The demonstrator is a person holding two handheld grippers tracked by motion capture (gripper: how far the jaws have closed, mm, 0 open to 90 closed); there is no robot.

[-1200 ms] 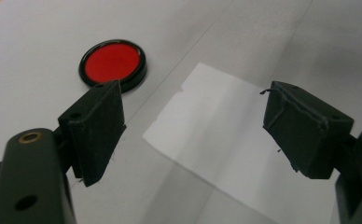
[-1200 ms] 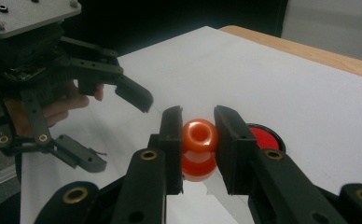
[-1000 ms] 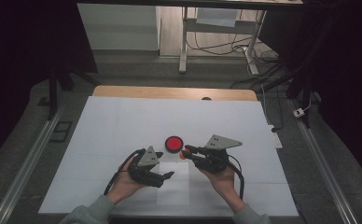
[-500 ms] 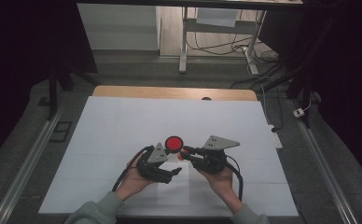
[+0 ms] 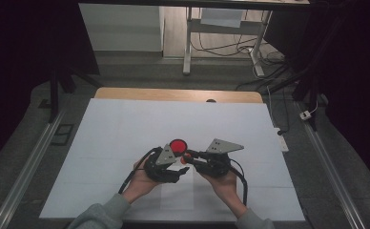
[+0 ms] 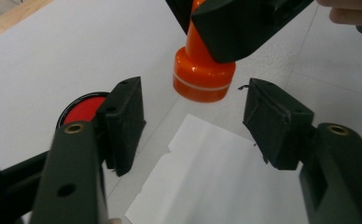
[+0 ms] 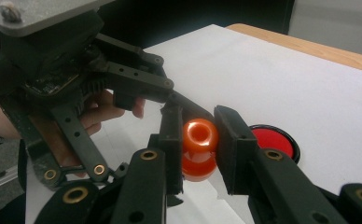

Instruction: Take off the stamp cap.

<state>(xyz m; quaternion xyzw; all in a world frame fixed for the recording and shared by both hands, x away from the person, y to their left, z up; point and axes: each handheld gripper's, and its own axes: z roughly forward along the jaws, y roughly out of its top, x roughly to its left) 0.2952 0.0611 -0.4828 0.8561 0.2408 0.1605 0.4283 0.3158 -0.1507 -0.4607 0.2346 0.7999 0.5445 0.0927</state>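
My right gripper (image 7: 198,140) pinches the orange stamp (image 7: 198,148) by its knob, pads tight on both sides; right gripper view shows the knob's round top w/ a dimple and the wider base below. Left gripper view gives what that one doesn't: the stamp's base (image 6: 203,78) w/ a pale ring, hanging clear above a white paper slip (image 6: 226,182), not touching it. My left gripper (image 6: 191,123) has jaws apart, just been closing in, pads either side of and below the base, nothing pressed btwn them. Red ink pad (image 6: 83,108) in a black rim sits behind the left jaw there; in right gripper view it lies (image 7: 271,139) just beyond the stamp. High view shows both grippers, left (image 5: 183,169) and right (image 5: 189,157), tips nearly meeting near the table's front edge, ink pad (image 5: 177,145) just beyond them. Surface: white sheet (image 5: 126,129) over a wood table (image 5: 126,93), strip of wood bare at the far edge. Room: dark, grey floor, metal rails either side, a white desk frame (image 5: 221,43) and cables behind.
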